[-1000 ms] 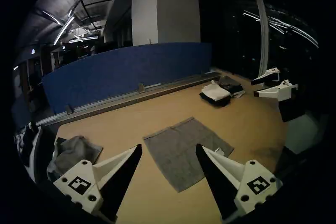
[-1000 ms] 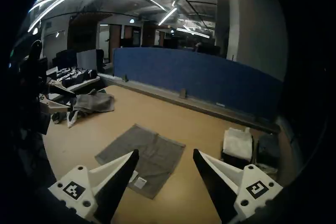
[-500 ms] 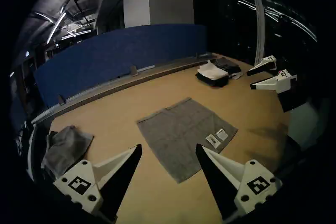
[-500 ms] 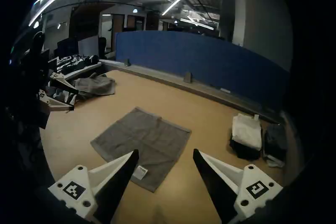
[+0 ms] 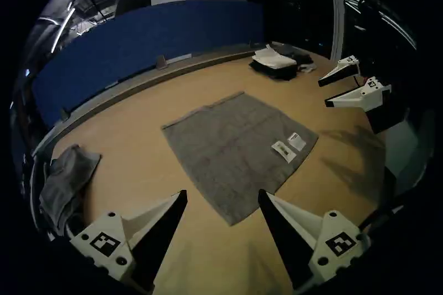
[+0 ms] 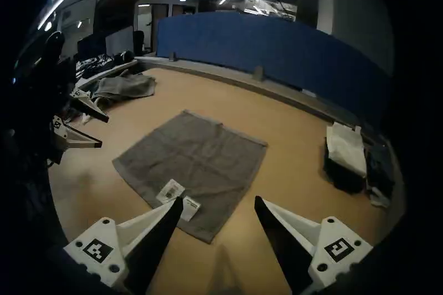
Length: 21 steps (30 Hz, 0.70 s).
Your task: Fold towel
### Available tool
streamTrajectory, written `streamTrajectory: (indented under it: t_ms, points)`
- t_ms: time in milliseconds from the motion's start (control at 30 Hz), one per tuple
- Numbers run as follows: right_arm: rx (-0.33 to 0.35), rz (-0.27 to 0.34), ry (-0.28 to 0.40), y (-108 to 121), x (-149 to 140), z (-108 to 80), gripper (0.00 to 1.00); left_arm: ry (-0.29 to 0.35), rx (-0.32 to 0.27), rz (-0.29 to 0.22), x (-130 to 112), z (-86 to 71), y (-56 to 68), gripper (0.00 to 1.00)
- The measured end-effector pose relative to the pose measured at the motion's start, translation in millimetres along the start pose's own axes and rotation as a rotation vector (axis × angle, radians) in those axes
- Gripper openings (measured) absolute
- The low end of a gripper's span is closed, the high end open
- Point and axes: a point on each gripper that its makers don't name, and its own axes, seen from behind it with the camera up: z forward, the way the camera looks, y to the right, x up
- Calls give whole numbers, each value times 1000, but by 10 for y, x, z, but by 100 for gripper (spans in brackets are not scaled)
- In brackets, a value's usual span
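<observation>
A grey towel (image 5: pixel 235 140) lies spread flat on the wooden table (image 5: pixel 138 129), two white labels showing near one corner. In the left gripper view my left gripper (image 5: pixel 221 206) hangs open above the towel's near corner, nothing between its fingers. My right gripper (image 5: pixel 354 87) shows at the right of that view, open, beyond the towel's labelled corner. In the right gripper view the same towel (image 6: pixel 199 156) lies ahead, and my right gripper (image 6: pixel 217 212) is open just over its labelled edge. The left gripper (image 6: pixel 77 123) appears at the left there, open.
A crumpled grey cloth (image 5: pixel 66 176) lies at the table's left end, also seen as a grey heap (image 6: pixel 124 86). Folded white and dark towels (image 5: pixel 277 61) are stacked at the far right (image 6: pixel 351 154). A blue partition (image 5: pixel 144 35) runs along the table's back edge.
Both grippers have tilted down and come closer to the towel, which now looks larger and lower in both views. Both stay open.
</observation>
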Motion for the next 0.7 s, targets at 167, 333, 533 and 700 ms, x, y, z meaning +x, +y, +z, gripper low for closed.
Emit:
streamTrajectory:
  t_ms: [167, 333, 533, 700]
  points:
    - [12, -9, -35, -30, -146, 142, 100, -38, -18, 3, -179, 141, 29, 95]
    - [25, -22, -75, -71, -320, 265, 100, -66, -38, -3, -290, 238, 76, 95]
    - [37, -18, -114, -124, -518, 378, 100, -102, -57, -6, -411, 322, 134, 95]
    - [42, -12, -140, -146, -647, 423, 100, -133, -69, -5, -500, 374, 164, 95]
